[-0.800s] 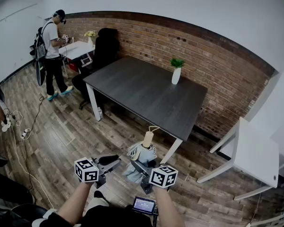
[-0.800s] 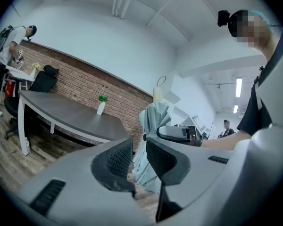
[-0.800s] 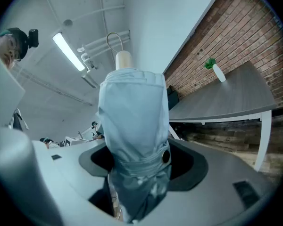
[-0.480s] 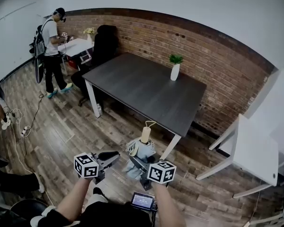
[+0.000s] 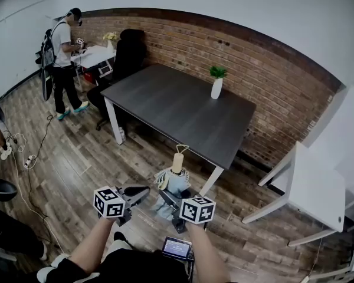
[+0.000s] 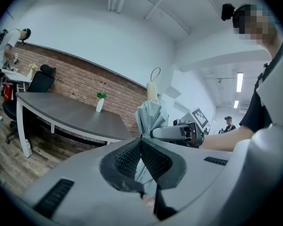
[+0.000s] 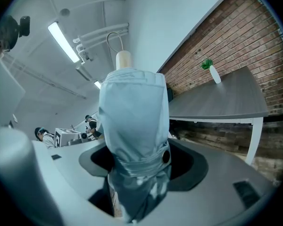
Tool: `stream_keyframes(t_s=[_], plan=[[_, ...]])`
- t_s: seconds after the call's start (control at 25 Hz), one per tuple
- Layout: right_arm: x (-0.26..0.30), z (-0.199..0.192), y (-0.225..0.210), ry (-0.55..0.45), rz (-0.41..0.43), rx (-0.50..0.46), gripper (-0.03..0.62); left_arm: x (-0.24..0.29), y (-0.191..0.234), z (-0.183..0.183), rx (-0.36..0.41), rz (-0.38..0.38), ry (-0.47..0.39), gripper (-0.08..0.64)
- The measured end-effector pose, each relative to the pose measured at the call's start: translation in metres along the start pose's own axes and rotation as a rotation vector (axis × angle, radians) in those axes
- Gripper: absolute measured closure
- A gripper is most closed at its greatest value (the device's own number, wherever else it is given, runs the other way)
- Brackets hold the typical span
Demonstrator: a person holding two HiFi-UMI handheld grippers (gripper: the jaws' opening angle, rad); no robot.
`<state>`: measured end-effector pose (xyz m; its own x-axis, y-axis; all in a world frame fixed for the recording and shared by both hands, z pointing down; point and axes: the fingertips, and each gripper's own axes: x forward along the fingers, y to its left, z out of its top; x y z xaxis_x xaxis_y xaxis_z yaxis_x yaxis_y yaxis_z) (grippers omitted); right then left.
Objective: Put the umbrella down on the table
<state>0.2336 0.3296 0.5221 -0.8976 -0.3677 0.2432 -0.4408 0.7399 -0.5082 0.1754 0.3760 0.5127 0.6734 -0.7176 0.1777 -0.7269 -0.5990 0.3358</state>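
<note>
Pale-blue umbrella (image 7: 134, 112) partly covers fingers (image 7: 191, 163) of right gripper (image 7: 137, 149)

Bright even indoor light; heavy fisheye distortion, dark corners.

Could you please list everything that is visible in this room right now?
Table: one, dark grey, centre, beside brick wall.
Potted plant: one, green in white vase, on that table.
Umbrella: one, pale blue, folded, in right gripper.
Office chair: one, black, behind table's left end.
Desk: one, white, far left.
Side table: one, white, right.
Bystander: one, white top, at the desk.
Left gripper: one, grey, shut, empty.
Right gripper: one, grey, shut on umbrella.
</note>
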Motion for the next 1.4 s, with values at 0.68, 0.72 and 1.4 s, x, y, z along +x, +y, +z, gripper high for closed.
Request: stream_keyframes(t_s=[0.68,0.72,1.4], plan=[[0.013,0.002,0.007,0.030,0.001,-0.025,0.273,-0.007,0.000,-0.002,-0.011,0.004,-0.002,0.557],[0.013,0.003,0.007,0.033,-0.001,-0.030,0.273,-0.006,0.000,-0.002,-0.010,0.005,-0.001,0.557],[0.029,-0.014,-0.012,0.068,-0.015,-0.035,0.273,-0.005,0.008,-0.029,-0.063,0.032,0.052,0.557]])
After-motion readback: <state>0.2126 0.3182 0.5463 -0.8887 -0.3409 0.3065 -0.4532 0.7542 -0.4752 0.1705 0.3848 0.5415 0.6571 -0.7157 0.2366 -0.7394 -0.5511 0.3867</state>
